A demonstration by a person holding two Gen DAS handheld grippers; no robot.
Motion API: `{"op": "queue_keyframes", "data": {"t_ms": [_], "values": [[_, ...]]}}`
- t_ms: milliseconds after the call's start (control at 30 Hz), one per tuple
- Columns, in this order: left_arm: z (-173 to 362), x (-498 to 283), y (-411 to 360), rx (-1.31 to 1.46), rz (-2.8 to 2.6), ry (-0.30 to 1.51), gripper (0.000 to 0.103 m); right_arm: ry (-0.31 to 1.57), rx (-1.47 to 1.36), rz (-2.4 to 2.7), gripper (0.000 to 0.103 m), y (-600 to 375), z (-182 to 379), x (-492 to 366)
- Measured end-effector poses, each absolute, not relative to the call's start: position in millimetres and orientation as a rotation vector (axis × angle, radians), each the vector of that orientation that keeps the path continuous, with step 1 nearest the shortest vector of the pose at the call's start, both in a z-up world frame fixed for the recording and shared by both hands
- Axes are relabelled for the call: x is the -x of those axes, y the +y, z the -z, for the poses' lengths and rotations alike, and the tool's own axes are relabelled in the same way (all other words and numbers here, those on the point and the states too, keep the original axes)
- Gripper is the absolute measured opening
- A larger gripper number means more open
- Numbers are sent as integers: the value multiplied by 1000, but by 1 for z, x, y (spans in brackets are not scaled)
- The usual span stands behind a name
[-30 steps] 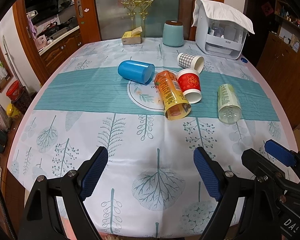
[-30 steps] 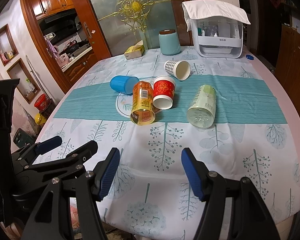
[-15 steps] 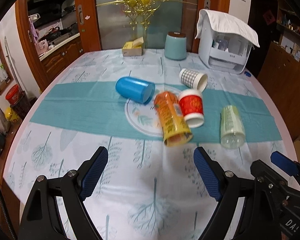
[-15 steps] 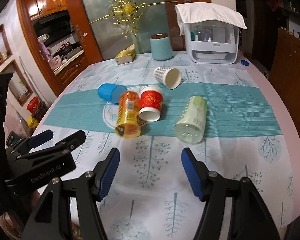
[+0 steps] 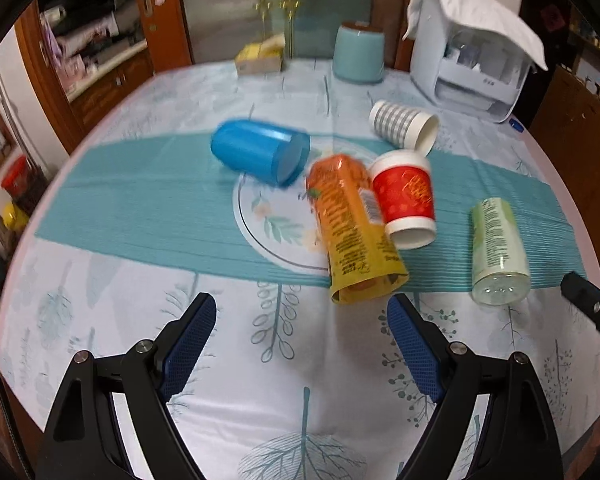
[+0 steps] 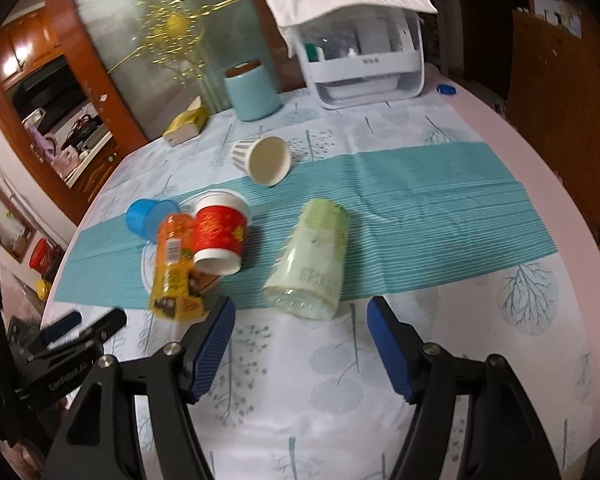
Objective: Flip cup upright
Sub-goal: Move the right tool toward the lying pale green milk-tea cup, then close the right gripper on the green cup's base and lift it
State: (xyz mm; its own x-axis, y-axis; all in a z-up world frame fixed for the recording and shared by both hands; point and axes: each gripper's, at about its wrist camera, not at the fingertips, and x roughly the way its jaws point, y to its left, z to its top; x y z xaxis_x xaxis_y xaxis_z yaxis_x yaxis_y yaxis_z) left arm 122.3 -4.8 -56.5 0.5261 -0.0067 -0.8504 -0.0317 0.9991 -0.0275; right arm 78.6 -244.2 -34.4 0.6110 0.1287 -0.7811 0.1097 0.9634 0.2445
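Observation:
Several cups lie on their sides on the table. A blue cup (image 5: 260,154), an orange-yellow cup (image 5: 354,230), a red paper cup (image 5: 406,196), a grey checked paper cup (image 5: 404,124) and a pale green cup (image 5: 498,250) show in the left wrist view. My left gripper (image 5: 300,344) is open and empty, just short of the orange-yellow cup. My right gripper (image 6: 300,340) is open and empty, just short of the pale green cup (image 6: 312,262). The red cup (image 6: 220,236) and orange-yellow cup (image 6: 174,268) lie to its left.
A teal canister (image 5: 360,56), a tissue box (image 5: 260,58) and a white cloth-covered rack (image 5: 472,60) stand at the table's far edge. A blue bottle cap (image 6: 446,89) lies at the far right. The left gripper's body (image 6: 60,356) shows at the right wrist view's lower left.
Both grippers have moved forward toward the cups, which now look larger and closer. Both stay open. The cups have not moved.

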Motion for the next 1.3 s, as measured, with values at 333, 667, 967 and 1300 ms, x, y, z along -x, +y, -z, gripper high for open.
{"op": "queue_keyframes", "data": {"t_ms": [333,667,967,1300], "values": [[77,-127,6,59,-1,1004,86,1036,-372,-8,69,-256,71,-133],[78,-124,2,45,51,984,86,1143,-472,-5,69,-266,98,-171],[79,-123,-2,26,44,1011,86,1152,-553,-52,64,-266,106,-171],[69,-112,20,61,-14,1003,86,1105,-573,-114,63,-256,78,-139]]}}
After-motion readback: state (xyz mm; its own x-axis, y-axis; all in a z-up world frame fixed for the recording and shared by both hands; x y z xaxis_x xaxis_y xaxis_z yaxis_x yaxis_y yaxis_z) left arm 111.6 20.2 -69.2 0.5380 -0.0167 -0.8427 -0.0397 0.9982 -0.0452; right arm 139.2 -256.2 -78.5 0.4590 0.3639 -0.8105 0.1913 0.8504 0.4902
